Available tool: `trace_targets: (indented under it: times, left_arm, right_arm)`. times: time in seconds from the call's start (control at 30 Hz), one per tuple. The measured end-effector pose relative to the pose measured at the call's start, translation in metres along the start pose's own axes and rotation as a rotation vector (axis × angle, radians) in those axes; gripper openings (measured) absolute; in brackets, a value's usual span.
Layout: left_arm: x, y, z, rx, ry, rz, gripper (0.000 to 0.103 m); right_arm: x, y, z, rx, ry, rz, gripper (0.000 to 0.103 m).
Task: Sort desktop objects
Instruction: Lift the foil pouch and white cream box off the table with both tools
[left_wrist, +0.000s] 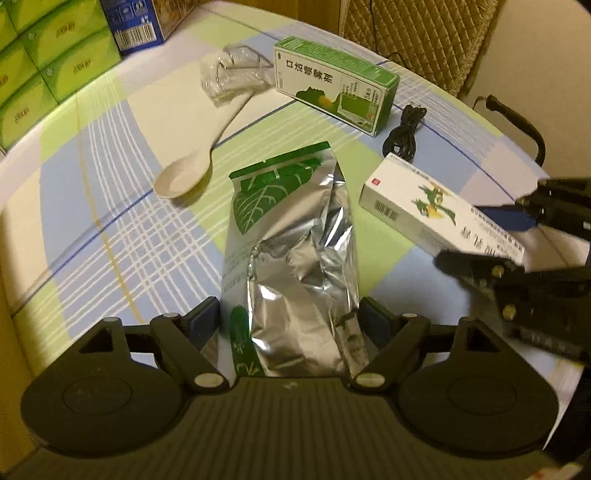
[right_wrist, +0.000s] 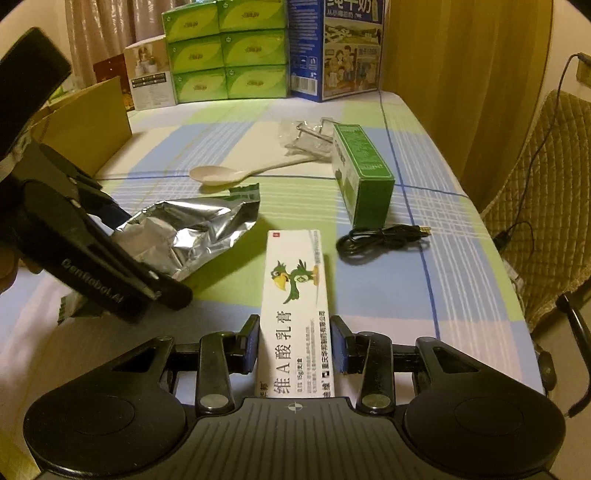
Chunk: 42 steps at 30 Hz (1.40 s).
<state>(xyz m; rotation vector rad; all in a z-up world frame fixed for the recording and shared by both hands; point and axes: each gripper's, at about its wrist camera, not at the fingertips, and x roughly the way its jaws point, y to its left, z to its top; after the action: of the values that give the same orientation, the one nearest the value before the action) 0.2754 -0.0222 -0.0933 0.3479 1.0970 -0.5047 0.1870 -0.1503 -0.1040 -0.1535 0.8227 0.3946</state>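
Observation:
A crumpled silver foil bag (left_wrist: 291, 258) with a green leaf print lies on the checked tablecloth (left_wrist: 110, 221). My left gripper (left_wrist: 290, 314) stands open astride its near end, one pad by each edge. The right wrist view shows the foil bag (right_wrist: 192, 229) with the left gripper (right_wrist: 147, 254) over it. A long white ointment box (right_wrist: 295, 295) with a green bird sits between the pads of my right gripper (right_wrist: 295, 332), which is shut on it; the box still rests on the cloth. In the left wrist view the right gripper (left_wrist: 465, 236) clamps the white box (left_wrist: 417, 206).
A cream spoon (left_wrist: 184, 177), crumpled clear plastic (left_wrist: 236, 74), a green carton (left_wrist: 332, 85) and a coiled black cable (left_wrist: 402, 129) lie farther back. Green tissue packs (right_wrist: 225, 51), a blue milk case (right_wrist: 340, 48), a cardboard box (right_wrist: 85, 122) and a quilted chair (right_wrist: 535, 184) ring the table.

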Motion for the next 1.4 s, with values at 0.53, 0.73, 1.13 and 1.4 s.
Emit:
trace_targets:
  times: [0.53, 0.73, 1.13, 1.4]
  left_arm:
    - [-0.006, 0.011, -0.004, -0.094, 0.007, -0.007, 0.067]
    - [0.001, 0.014, 0.002, -0.076, 0.043, -0.011, 0.073]
    - [-0.028, -0.003, -0.032, -0.153, 0.038, -0.007, 0.046]
    - [-0.067, -0.027, -0.063, -0.217, -0.002, -0.037, 0.045]
  right_arm:
    - [0.011, 0.000, 0.003, -0.004, 0.002, -0.011, 0.036]
    - [0.008, 0.000, 0.002, 0.019, -0.001, -0.008, 0.036]
    - [-0.035, 0.009, -0.014, 0.112, 0.010, -0.001, 0.035]
    - [-0.078, 0.023, -0.016, 0.126, -0.024, -0.008, 0.035]
